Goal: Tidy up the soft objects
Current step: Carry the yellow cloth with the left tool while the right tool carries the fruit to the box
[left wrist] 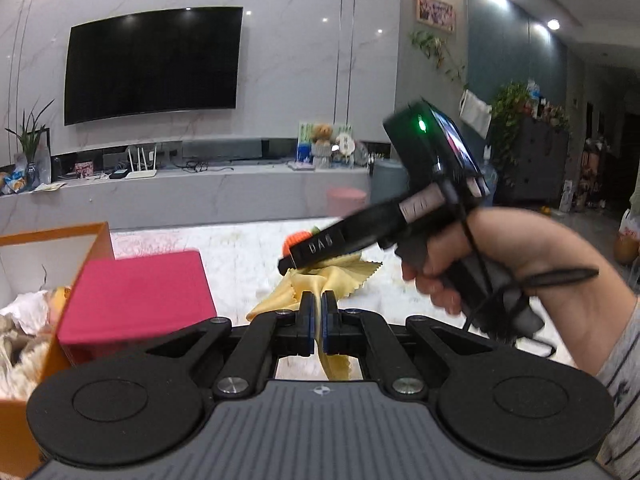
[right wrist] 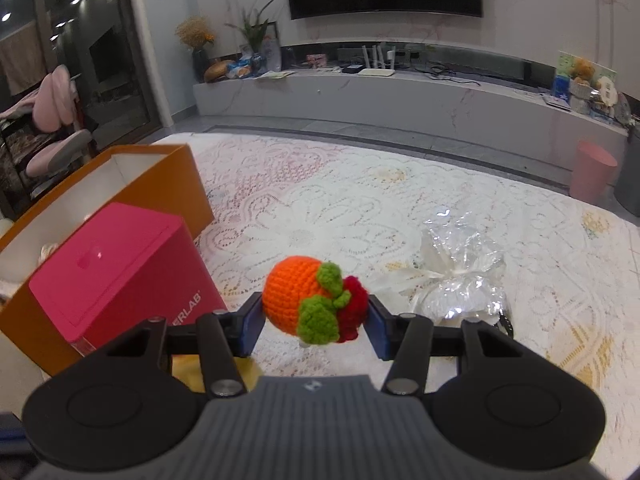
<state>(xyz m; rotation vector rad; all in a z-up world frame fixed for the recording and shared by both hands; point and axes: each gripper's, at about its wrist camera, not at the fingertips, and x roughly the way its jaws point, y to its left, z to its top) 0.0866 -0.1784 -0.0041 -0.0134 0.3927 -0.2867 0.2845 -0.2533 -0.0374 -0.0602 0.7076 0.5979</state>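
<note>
My left gripper (left wrist: 319, 320) pinched a yellow cloth (left wrist: 320, 280) above the lace-covered table (right wrist: 400, 200), while my right gripper (right wrist: 314, 320) clamped a crocheted orange (right wrist: 292, 292). Both needed firm, steady grips while travelling towards the orange box (right wrist: 168, 184) on the left, I judged.

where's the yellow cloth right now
The yellow cloth is pinched in the shut left gripper, low at centre of the left wrist view, right of the pink box.

Crocheted yarn fruit (right wrist: 312, 300); lace tablecloth (right wrist: 360, 208) (glossy pink box (right wrist: 120, 272)).
</note>
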